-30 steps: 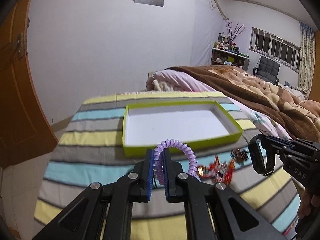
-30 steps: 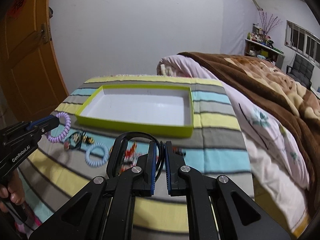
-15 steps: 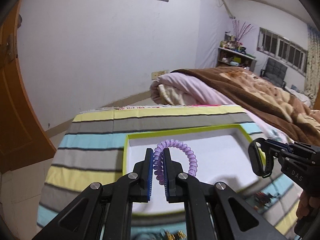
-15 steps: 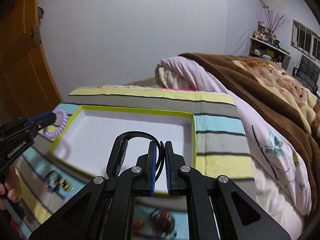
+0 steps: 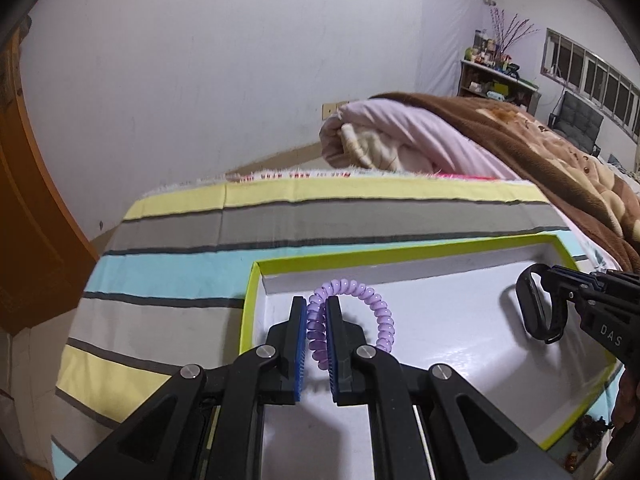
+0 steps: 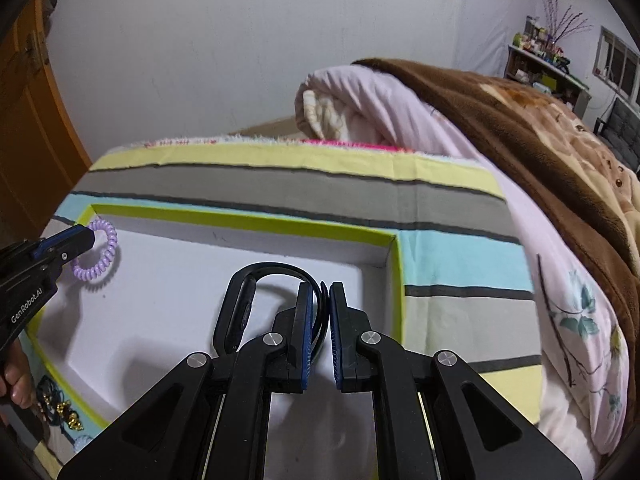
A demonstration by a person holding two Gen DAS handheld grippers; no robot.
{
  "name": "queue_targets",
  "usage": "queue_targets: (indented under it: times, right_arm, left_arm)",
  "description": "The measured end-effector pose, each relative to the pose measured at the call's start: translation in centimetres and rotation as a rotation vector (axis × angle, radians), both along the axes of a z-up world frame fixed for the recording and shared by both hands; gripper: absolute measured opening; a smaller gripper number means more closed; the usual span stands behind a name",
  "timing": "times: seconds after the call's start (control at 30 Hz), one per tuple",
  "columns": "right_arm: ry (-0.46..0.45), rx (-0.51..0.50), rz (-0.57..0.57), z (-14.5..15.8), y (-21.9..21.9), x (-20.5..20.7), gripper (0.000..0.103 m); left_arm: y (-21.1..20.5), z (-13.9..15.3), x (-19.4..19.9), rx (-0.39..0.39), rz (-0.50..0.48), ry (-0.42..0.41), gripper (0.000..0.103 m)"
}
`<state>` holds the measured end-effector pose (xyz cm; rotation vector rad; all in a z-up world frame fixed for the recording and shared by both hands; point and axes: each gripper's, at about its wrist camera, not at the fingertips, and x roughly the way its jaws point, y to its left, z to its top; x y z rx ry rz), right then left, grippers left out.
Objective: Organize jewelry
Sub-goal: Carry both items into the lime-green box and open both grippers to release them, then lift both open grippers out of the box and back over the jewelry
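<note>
Purple coil (image 5: pixel 350 312) in left claw (image 5: pixel 316 312)

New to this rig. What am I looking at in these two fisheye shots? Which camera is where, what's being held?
There is no robot arm here. A person holds a two-finger tool in each hand, and each tool carries a fisheye camera that looks forward along its fingers.

In the left wrist view, the black fingers with blue pads are the left tool, shut on a purple spiral bracelet. The right tool enters from the right edge.

In the right wrist view, the right tool is shut on a black wristband, and the left tool shows at the left edge.

Both tools are above a shallow white tray with a lime green rim, which lies on a striped cloth over a bed. More small jewelry lies on the cloth beside the tray.
</note>
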<state>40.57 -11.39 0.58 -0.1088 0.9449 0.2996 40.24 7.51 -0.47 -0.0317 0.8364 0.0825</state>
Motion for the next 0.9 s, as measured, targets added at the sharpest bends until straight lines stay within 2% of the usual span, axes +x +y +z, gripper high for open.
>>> queue_targets:
  times: [0.27,0.43,0.53,0.7,0.9]
  right_arm:
    - [0.040,0.006,0.004,-0.7,0.1,0.7,0.011]
    - [0.047,0.007,0.017,-0.5,0.3,0.4,0.030]
    - [0.035,0.017,0.013,0.1,0.0,-0.1,0.035]
    - [0.000,0.037,0.007,1.6,-0.6,-1.5,0.036]
    - [-0.061,0.079,0.007,3.8,-1.6,-5.0,0.036]
  left_arm:
    - [0.2,-1.4,0.8,-0.036,-0.011,0.046,0.009]
    - [0.1,-1.2,0.7,-0.052,-0.029,0.053,0.009]
    - [0.2,-0.5,0.2,-0.063,-0.028,0.042,0.009]
    - [0.6,1.2,-1.3,-0.083,-0.024,0.003,0.009]
    - [0.6,2.9,-4.6,-0.095,-0.026,-0.049,0.009]
